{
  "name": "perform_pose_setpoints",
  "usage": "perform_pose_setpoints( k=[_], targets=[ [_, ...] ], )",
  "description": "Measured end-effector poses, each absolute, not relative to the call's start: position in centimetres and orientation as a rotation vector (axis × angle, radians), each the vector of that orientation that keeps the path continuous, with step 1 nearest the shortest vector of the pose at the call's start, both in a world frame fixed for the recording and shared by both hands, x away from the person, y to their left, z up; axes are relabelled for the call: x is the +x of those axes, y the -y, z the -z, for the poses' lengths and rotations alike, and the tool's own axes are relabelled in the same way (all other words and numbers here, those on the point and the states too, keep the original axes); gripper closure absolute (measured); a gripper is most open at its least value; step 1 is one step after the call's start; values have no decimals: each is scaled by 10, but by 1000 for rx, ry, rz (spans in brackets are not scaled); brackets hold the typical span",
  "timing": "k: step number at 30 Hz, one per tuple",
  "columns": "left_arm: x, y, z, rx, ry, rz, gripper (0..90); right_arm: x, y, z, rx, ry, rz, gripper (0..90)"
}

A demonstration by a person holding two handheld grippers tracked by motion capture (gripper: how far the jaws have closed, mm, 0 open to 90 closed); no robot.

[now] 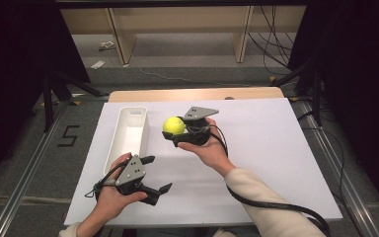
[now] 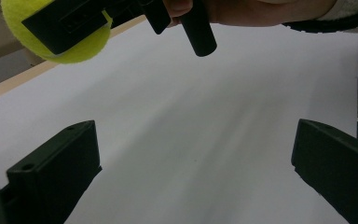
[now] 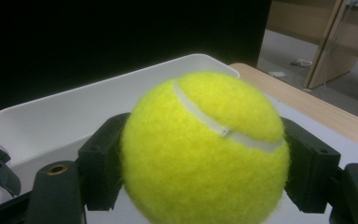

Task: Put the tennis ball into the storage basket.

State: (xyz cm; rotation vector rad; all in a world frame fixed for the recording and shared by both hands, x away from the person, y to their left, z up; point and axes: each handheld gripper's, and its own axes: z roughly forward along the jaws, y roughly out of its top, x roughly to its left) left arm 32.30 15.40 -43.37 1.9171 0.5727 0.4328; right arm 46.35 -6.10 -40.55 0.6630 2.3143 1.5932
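White tray [image 1: 131, 129] sits empty at bench [image 1: 276, 163] left, left claw [image 1: 154, 174] idle with jaws spread, right claw [image 1: 173, 133] pinching the tennis ball [image 1: 173, 125] aloft just beside the tray: pickup done, drop-in likely left.

The fuzzy round tennis ball [image 3: 205, 149] is bright yellow-green, crossed by a curved white seam. The long rectangular plastic bin [image 1: 128, 133] just beside the ball is plain white, as is the flat sheet covering the table [image 1: 256, 163]; a pale wood edge shows beyond the bin. Both hand-held plastic grippers, right [image 1: 177, 132] and left [image 1: 154, 174], are black, topped with grey three-cornered plates.
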Motion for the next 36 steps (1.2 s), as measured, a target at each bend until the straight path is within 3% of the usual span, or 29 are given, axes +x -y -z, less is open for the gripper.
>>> perform_pose_setpoints(
  k=[36],
  targets=[
    [323, -154, 434, 1920, -567, -432, 5, 463, 48, 403, 638, -2317, -1614, 269]
  ],
)
